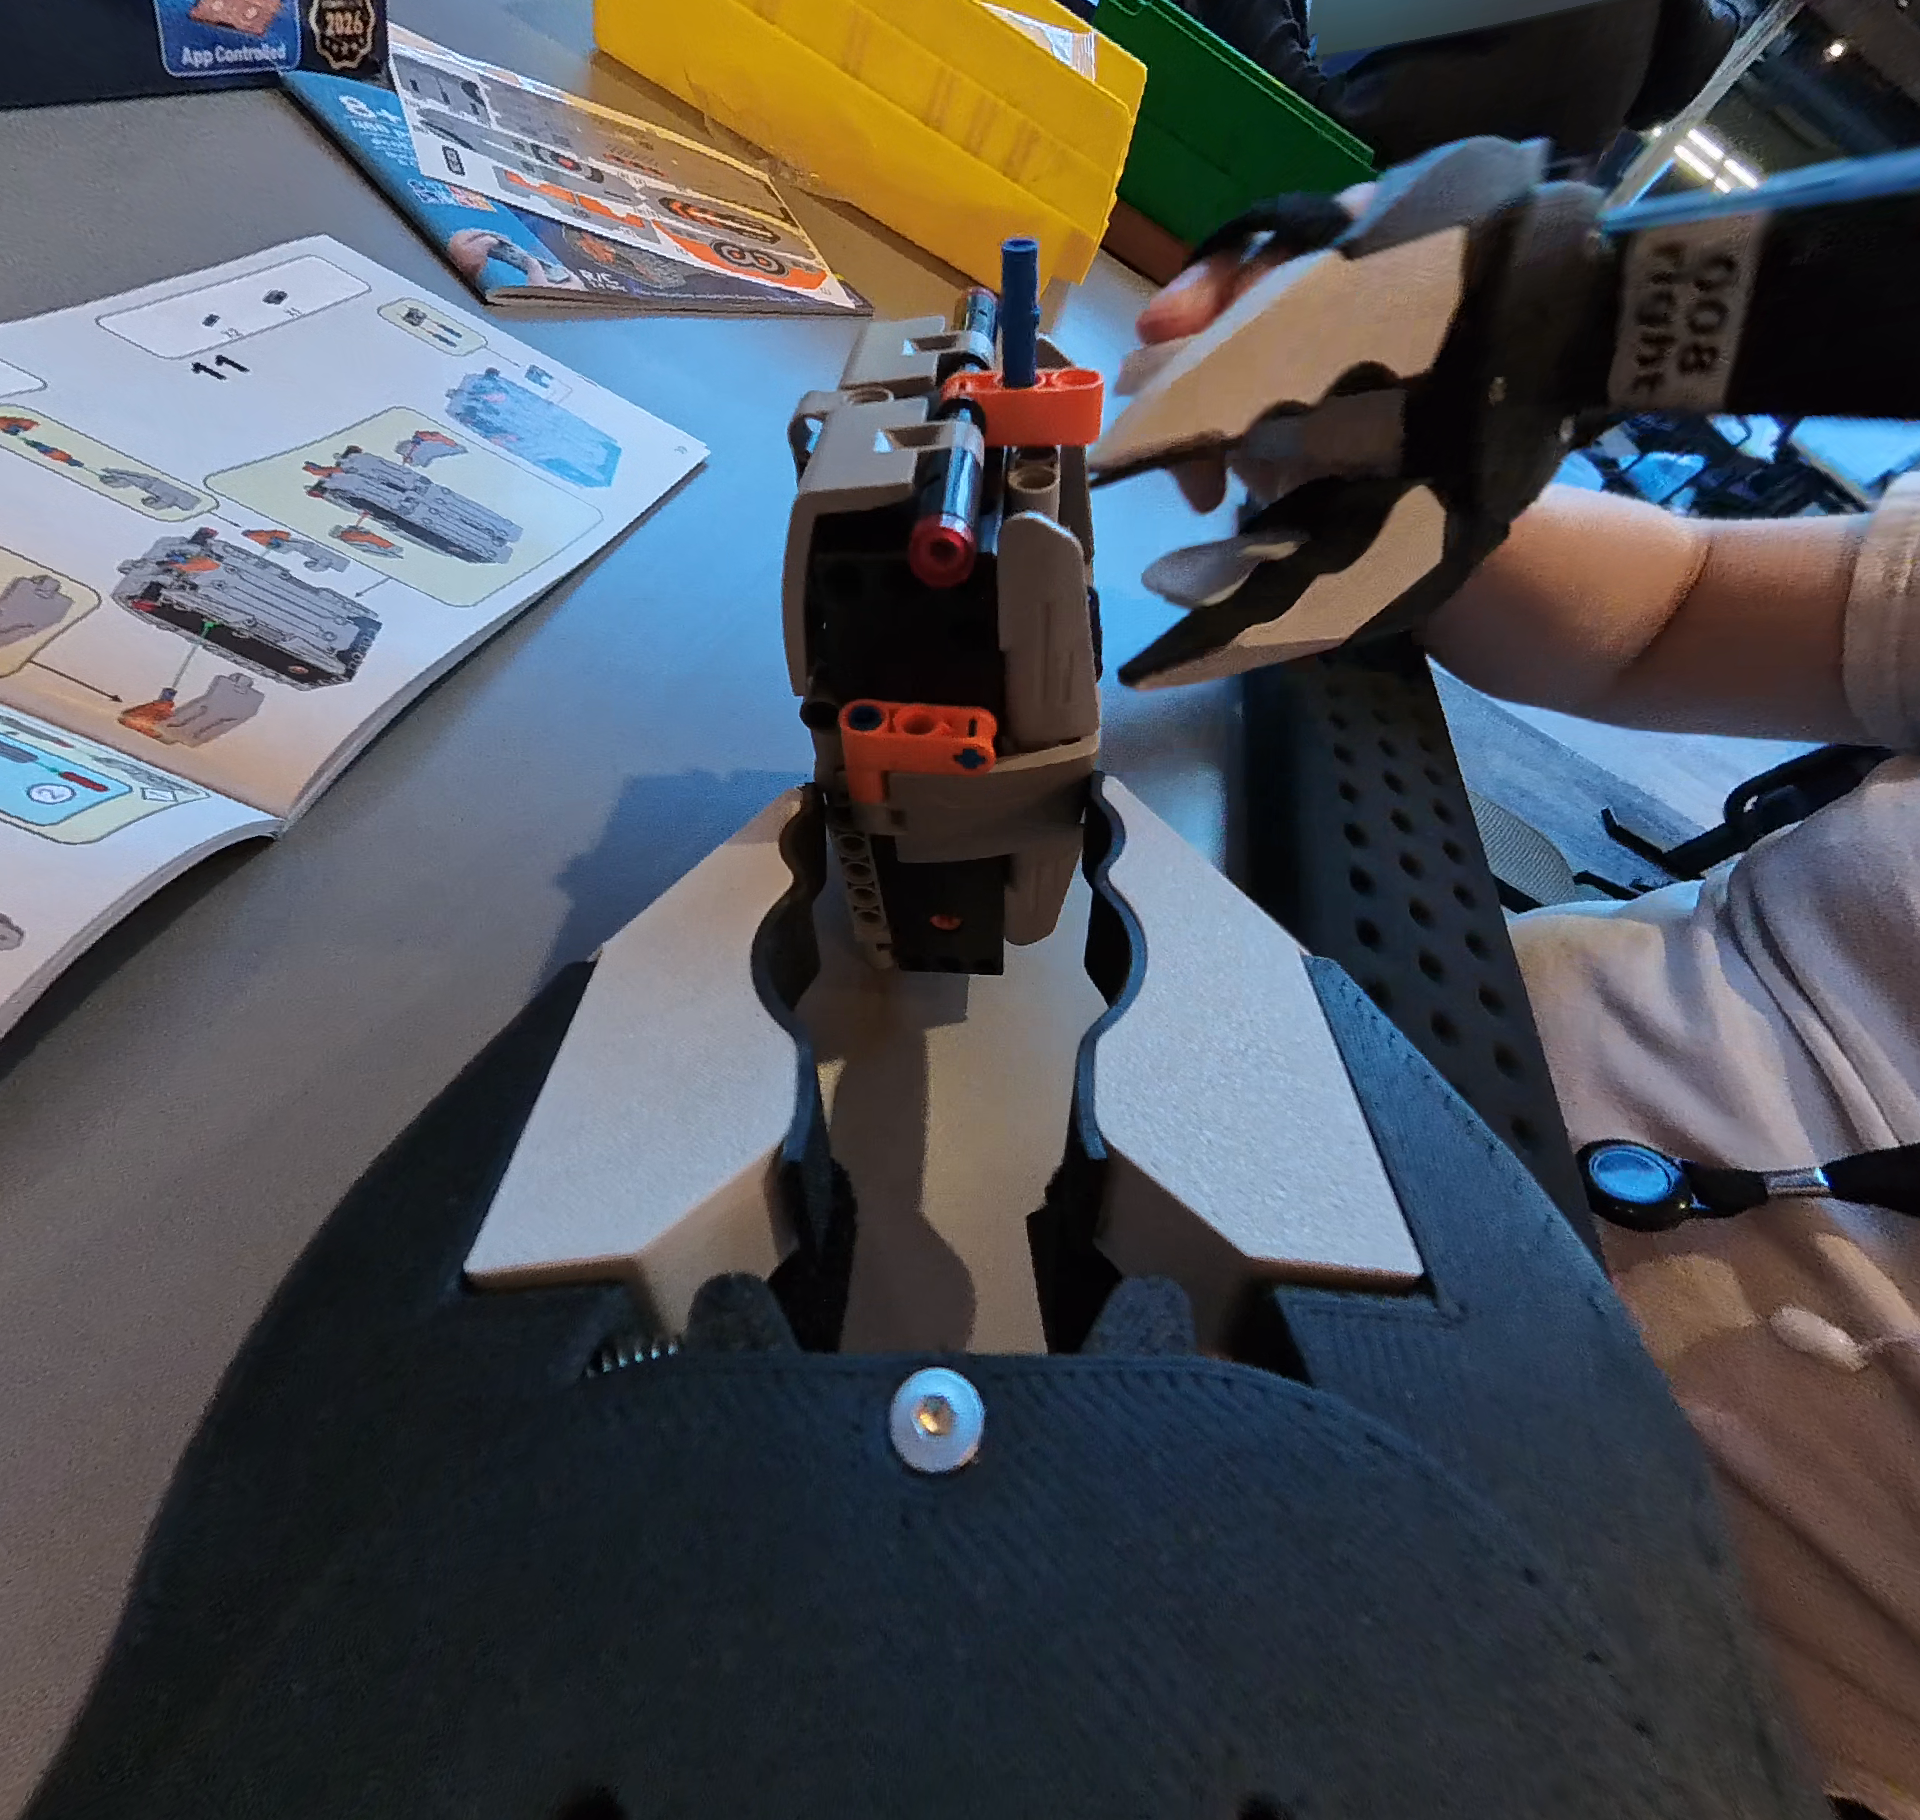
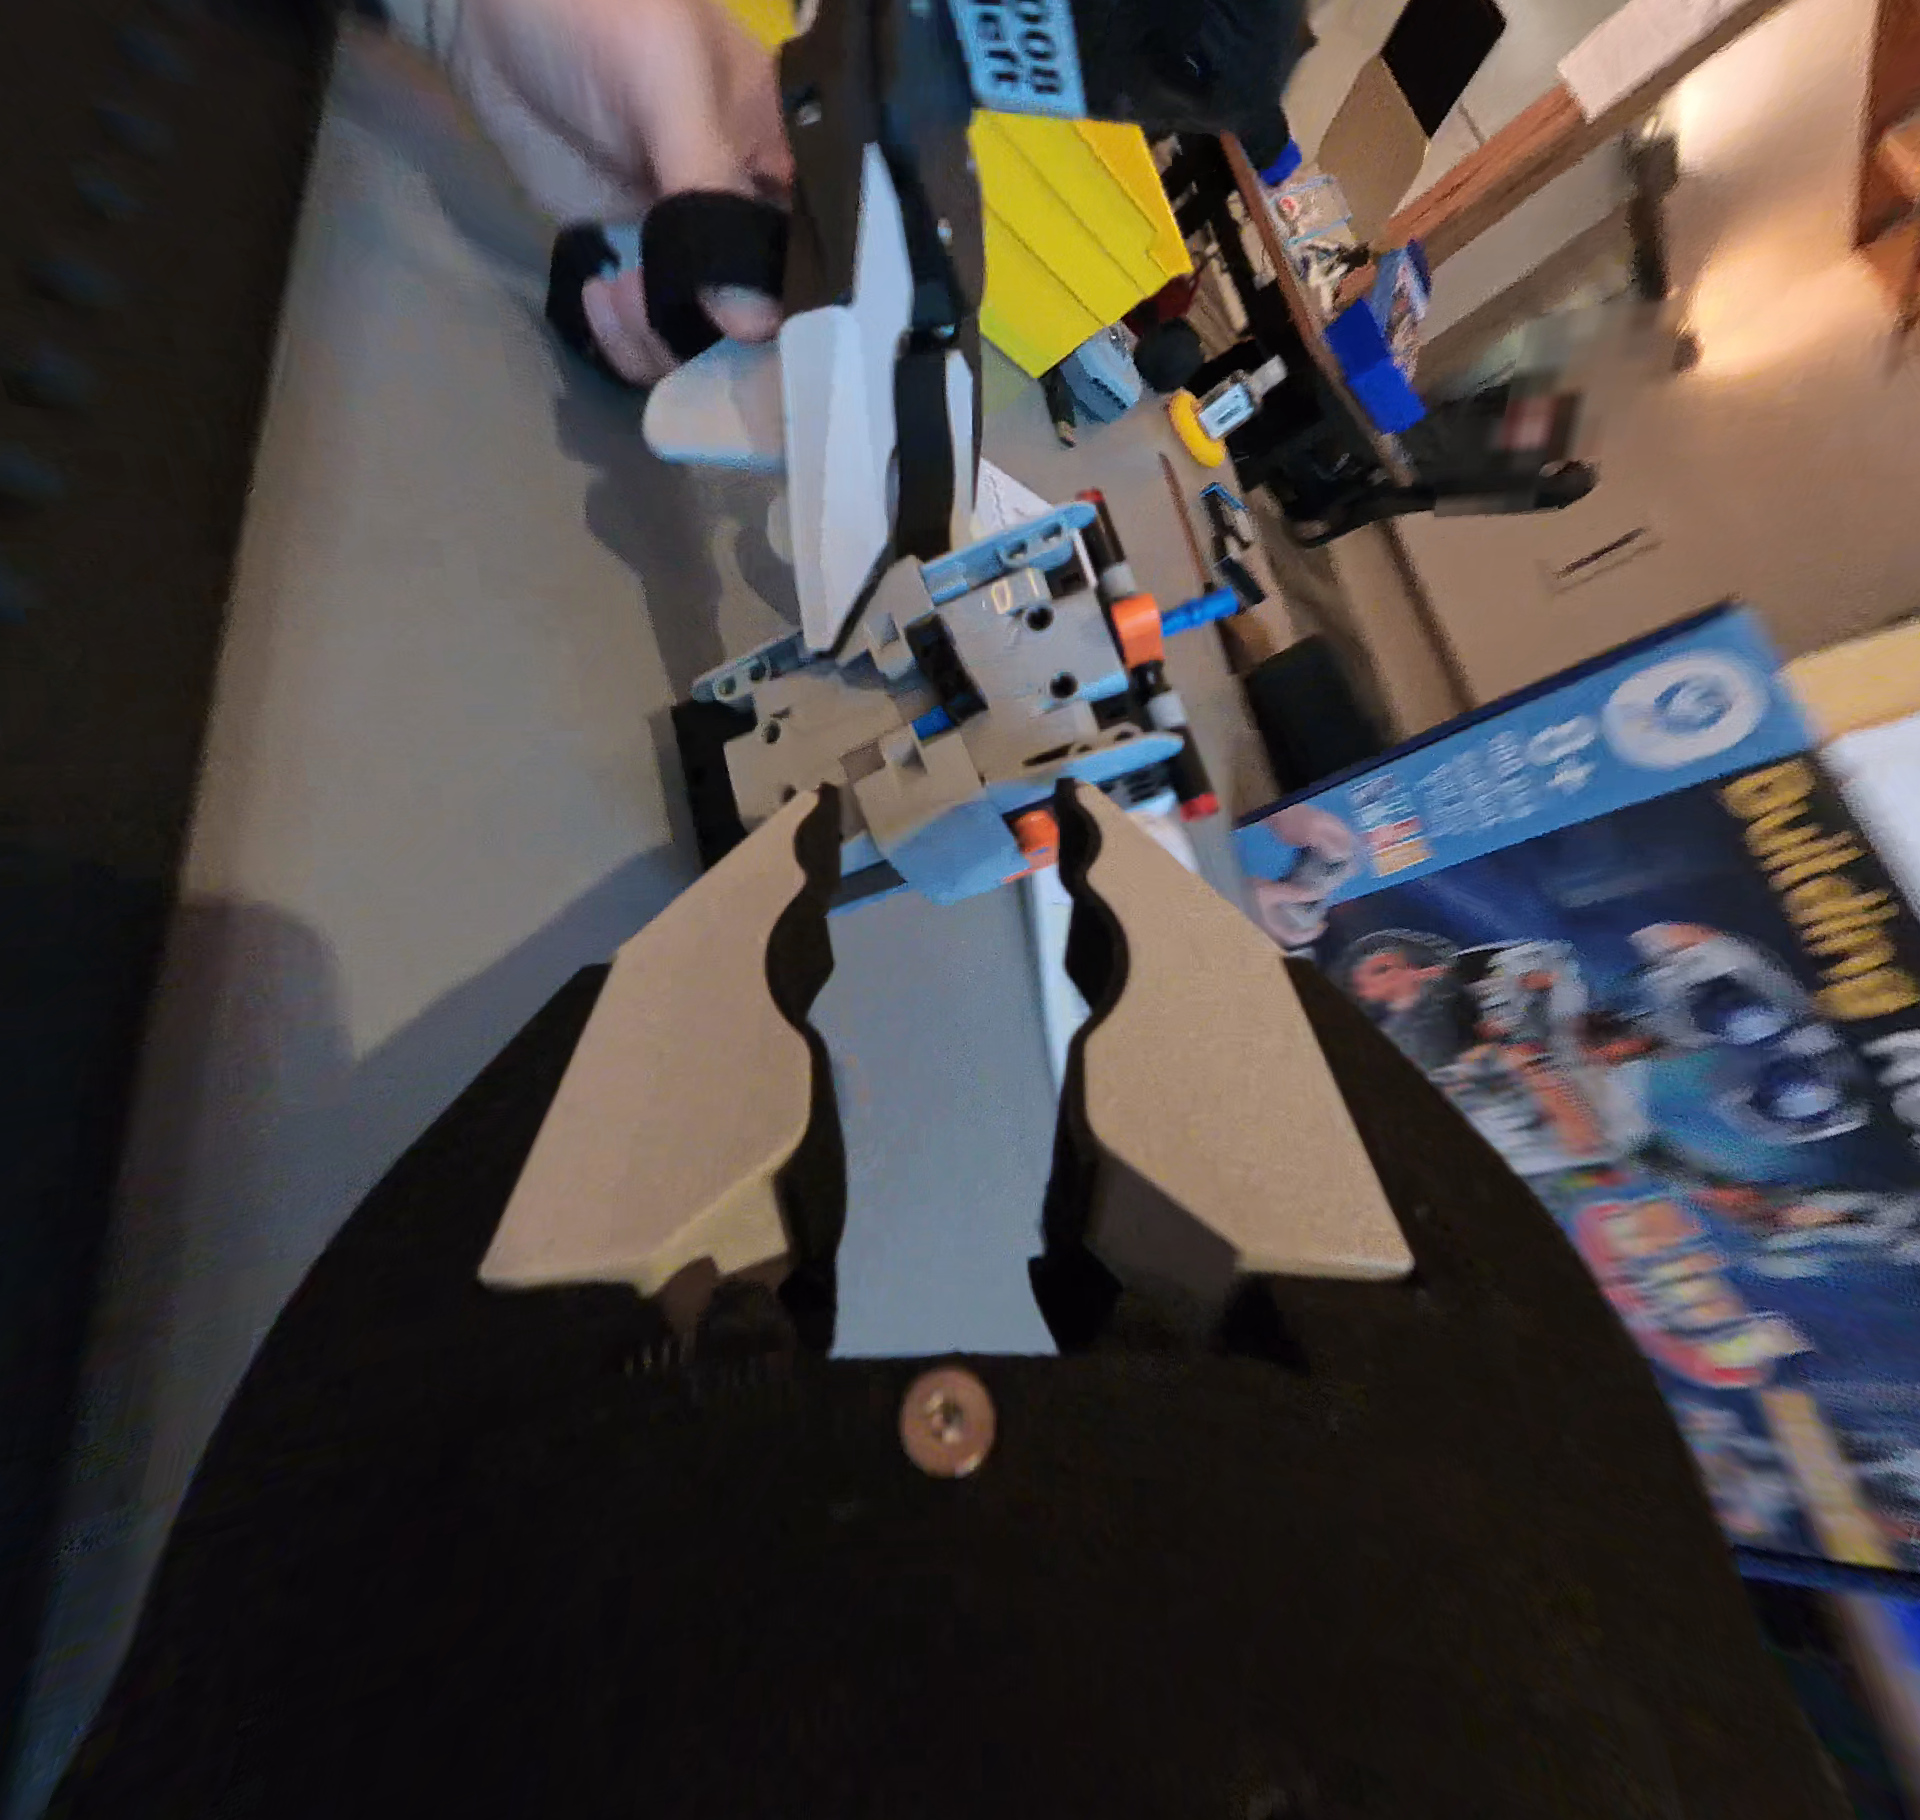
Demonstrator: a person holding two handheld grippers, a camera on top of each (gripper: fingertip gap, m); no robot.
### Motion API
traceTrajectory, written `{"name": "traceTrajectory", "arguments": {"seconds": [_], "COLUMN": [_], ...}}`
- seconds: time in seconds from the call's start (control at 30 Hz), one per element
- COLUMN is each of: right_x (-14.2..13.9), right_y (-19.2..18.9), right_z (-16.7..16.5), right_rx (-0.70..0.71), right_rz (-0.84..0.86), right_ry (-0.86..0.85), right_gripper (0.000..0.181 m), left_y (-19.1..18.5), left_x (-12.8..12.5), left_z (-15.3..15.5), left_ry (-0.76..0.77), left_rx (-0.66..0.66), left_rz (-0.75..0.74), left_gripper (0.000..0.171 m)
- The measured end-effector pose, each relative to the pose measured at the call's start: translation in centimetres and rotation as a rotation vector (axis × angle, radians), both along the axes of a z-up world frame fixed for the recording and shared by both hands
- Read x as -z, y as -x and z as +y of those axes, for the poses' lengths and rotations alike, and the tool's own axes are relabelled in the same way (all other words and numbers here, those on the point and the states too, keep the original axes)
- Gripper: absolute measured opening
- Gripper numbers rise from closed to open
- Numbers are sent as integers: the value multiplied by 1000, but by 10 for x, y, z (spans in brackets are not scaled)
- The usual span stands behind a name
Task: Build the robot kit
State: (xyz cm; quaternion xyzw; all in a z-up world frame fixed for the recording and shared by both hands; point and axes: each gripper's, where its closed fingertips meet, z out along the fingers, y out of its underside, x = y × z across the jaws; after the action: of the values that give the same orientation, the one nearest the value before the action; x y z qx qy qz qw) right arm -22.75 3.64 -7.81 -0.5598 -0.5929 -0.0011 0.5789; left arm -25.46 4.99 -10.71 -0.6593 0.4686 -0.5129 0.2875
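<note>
Left claw [image 1: 940, 835] clamped on lower end of grey-and-black plastic brick assembly with orange connectors and a blue axle [image 1: 940, 575], frame centre, above grey worktop [image 1: 623, 710]. Right claw [image 2: 945, 814] apart, tips just beside assembly. Open instruction booklet [image 1: 260, 544] left; yellow plastic bin [image 1: 862, 66] top.

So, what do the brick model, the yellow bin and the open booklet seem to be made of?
Brick model, held in the left gripper: moulded hard plastic, smooth, slightly glossy, with pin holes and sharp edges. Yellow bin: also plastic, probably rigid, with ribbed walls and an even sheen. Open booklet: printed paper; thin pages curve at the fold.
</note>
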Motion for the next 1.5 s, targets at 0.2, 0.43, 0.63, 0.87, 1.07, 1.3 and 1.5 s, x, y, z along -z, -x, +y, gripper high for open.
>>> {"name": "traceTrajectory", "arguments": {"seconds": [0.2,0.43,0.63,0.87,1.07,1.3,1.5], "right_x": [4,13,17,13,17,31,33], "right_y": [-8,-3,-6,-6,-4,11,9], "right_z": [6,12,15,15,13,1,6], "right_rx": [-10,25,28,-2,-15,-118,-84], "right_rz": [101,244,337,515,535,510,569], "right_ry": [89,267,415,649,722,952,1037], "right_gripper": [44,43,52,58,70,55,55], "left_y": [0,2,6,4,0,-2,14], "left_x": [0,2,5,5,2,2,-3], "left_z": [1,5,1,-1,-12,-17,5], "left_ry": [50,197,351,355,187,88,-31], "left_rx": [9,-14,-8,-9,42,65,-79], "left_rz": [-9,-16,-16,-18,-2,3,48], "left_gripper": [48,48,48,48,48,48,58]}}
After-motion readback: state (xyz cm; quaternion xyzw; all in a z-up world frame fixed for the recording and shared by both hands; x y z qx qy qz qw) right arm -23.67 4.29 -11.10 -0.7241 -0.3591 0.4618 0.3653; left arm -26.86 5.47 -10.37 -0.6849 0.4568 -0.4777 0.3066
